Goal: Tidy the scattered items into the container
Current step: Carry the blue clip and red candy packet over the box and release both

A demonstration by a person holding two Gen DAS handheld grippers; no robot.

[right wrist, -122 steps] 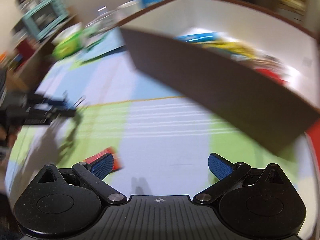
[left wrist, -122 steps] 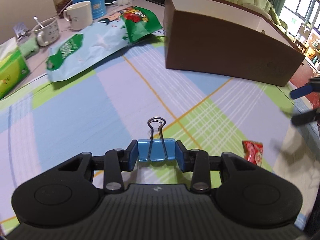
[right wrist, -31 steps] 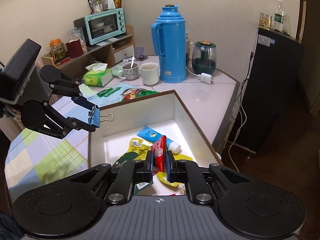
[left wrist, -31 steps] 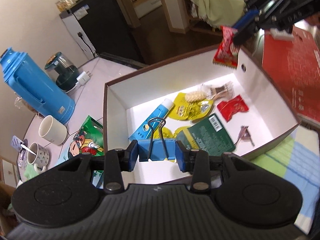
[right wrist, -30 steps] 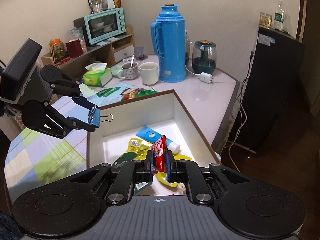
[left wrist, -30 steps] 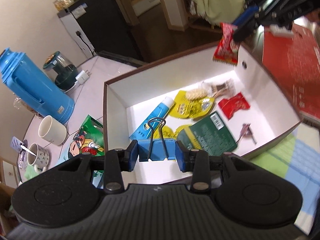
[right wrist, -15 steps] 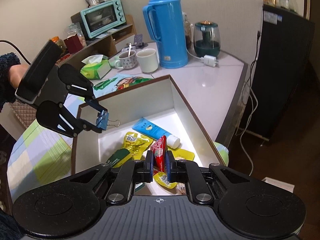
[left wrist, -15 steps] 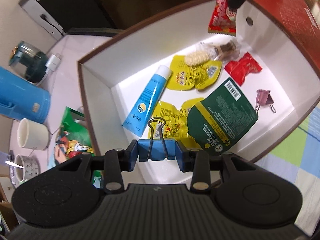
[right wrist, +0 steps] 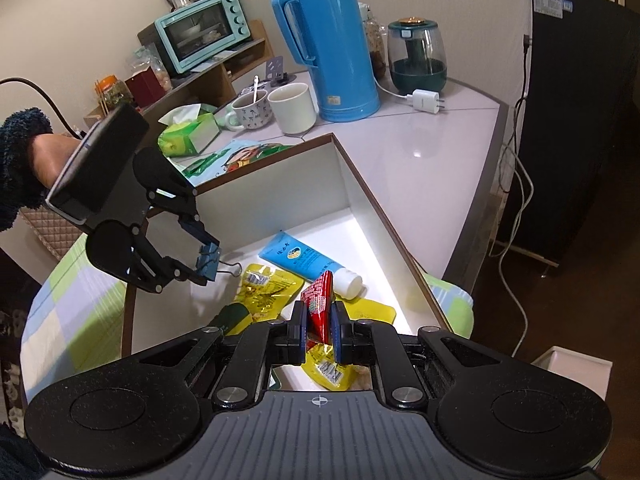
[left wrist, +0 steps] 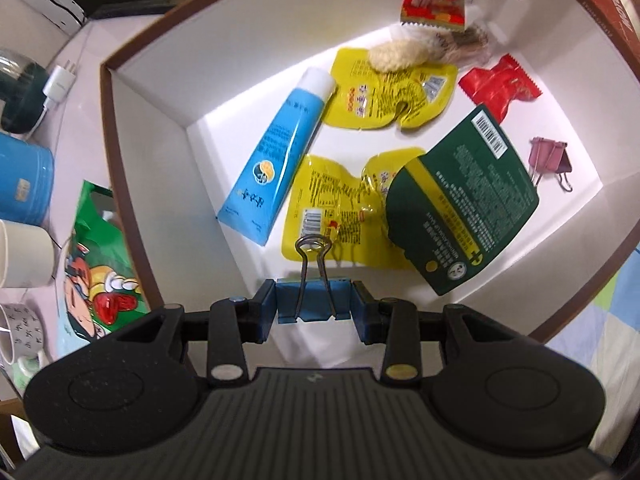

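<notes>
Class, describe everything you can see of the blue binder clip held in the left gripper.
The blue binder clip has a blue body that looks like painted metal and two silver wire handles pointing forward, away from the gripper. The left gripper is shut on its body, one finger on each side. It hangs above the near end of the open box, over the yellow packet, touching nothing but the fingers.

Black grippers, blue pads; fuzzy dark-teal sleeve

Bright indoor light whitens the box floor with glare; fisheye bends edges, corners go dark, and a hotspot gleams on the table.
</notes>
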